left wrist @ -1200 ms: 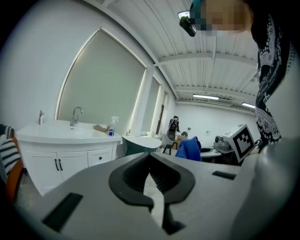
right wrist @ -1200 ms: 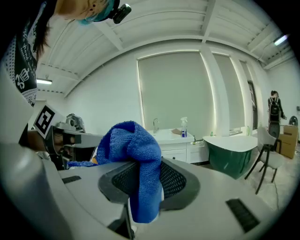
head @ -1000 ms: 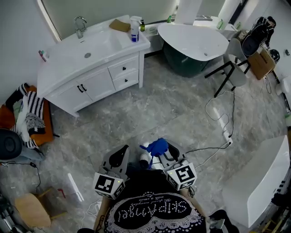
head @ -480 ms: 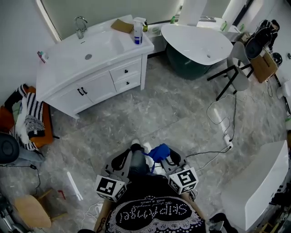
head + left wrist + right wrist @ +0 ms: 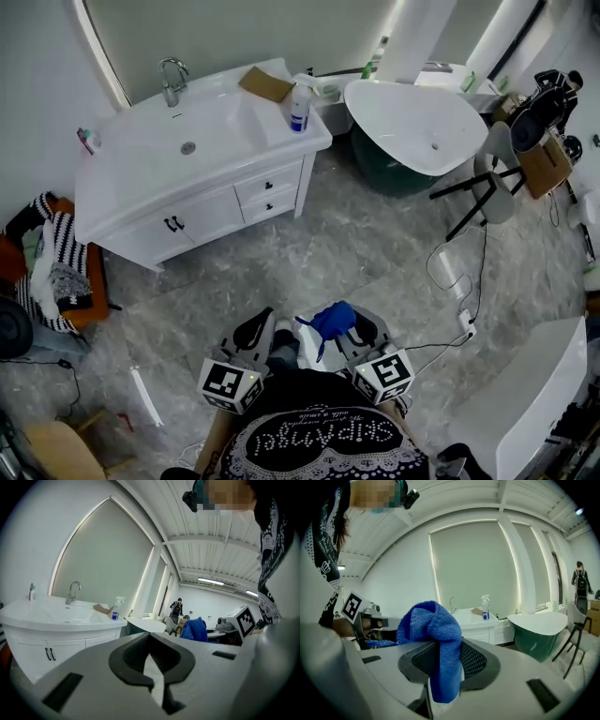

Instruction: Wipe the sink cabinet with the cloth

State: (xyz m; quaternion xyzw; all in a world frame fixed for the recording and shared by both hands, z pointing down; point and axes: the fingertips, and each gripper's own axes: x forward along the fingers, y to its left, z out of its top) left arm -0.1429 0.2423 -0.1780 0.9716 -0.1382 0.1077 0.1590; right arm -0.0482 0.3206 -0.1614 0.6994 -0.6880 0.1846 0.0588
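Note:
The white sink cabinet (image 5: 197, 202) stands at the upper left in the head view, a few steps ahead of me across the floor, with a chrome tap (image 5: 170, 77) at its back. It also shows in the left gripper view as the sink cabinet (image 5: 56, 634) at the left. My right gripper (image 5: 343, 327) is low in the head view, close to my body, shut on a bunched blue cloth (image 5: 331, 319). The blue cloth (image 5: 438, 641) hangs out between its jaws. My left gripper (image 5: 255, 331) is beside it, shut and empty.
A spray bottle (image 5: 299, 105) and a brown pad (image 5: 265, 84) sit on the cabinet's right end. A white-and-green bathtub (image 5: 422, 127) stands right of it, with a black chair (image 5: 487, 178) and floor cables (image 5: 459, 281). Clothes lie on an orange seat (image 5: 47, 262) at the left.
The view has advanced toward the cabinet, which now sits lower and larger in the head view. Both grippers stay low by my body, the cloth still held.

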